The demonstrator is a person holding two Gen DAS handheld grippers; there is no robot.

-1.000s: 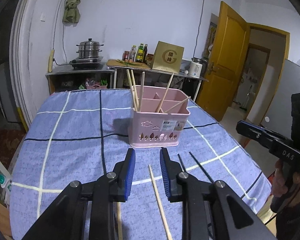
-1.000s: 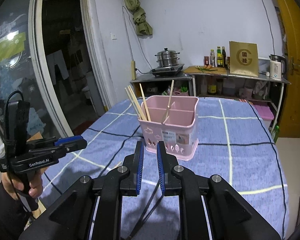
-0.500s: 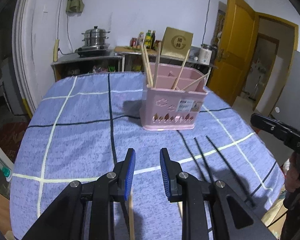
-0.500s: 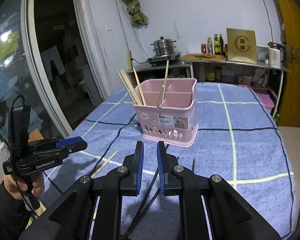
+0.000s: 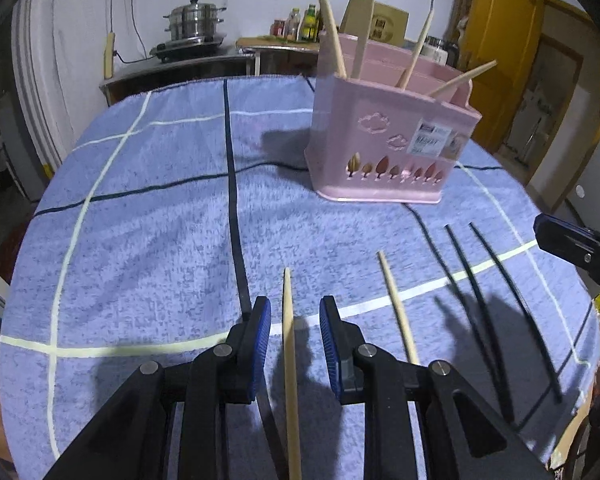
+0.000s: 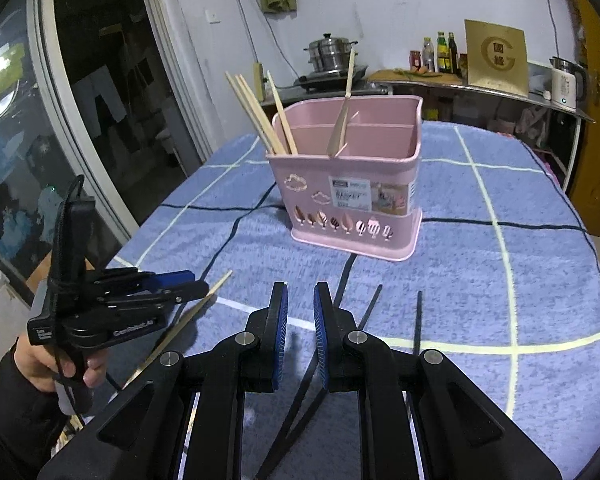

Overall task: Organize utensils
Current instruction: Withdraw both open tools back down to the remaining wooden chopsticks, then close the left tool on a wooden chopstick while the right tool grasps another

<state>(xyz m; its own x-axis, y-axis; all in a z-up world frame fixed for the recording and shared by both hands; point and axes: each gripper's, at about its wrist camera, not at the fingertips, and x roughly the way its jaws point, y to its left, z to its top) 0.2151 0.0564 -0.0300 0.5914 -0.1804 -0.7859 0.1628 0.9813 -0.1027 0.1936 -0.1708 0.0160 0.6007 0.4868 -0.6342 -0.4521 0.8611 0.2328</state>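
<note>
A pink utensil caddy (image 5: 392, 136) stands on the blue checked tablecloth (image 5: 148, 220) and holds several wooden chopsticks (image 5: 328, 20). Two wooden chopsticks lie on the cloth: one (image 5: 289, 360) runs between the jaws of my open left gripper (image 5: 294, 316), the other (image 5: 398, 308) just to its right. Three black chopsticks (image 5: 472, 280) lie further right. My right gripper (image 6: 300, 304) is narrowly open and empty, low over a black chopstick (image 6: 312, 392). The caddy (image 6: 348, 184) sits ahead of it. The left gripper (image 6: 180, 286) shows at the left over a wooden chopstick (image 6: 204, 304).
A counter (image 6: 440, 84) with a steel pot (image 6: 330, 52), bottles, a gold box and a kettle stands behind the table. A yellow door (image 5: 496, 40) is at the right. A dark glass door (image 6: 80, 100) is at the left. The table's near edge is close.
Both grippers have dropped lower toward the cloth. The left one has come down around a wooden chopstick, which now lies between its jaws. The right one now hovers over a black chopstick.
</note>
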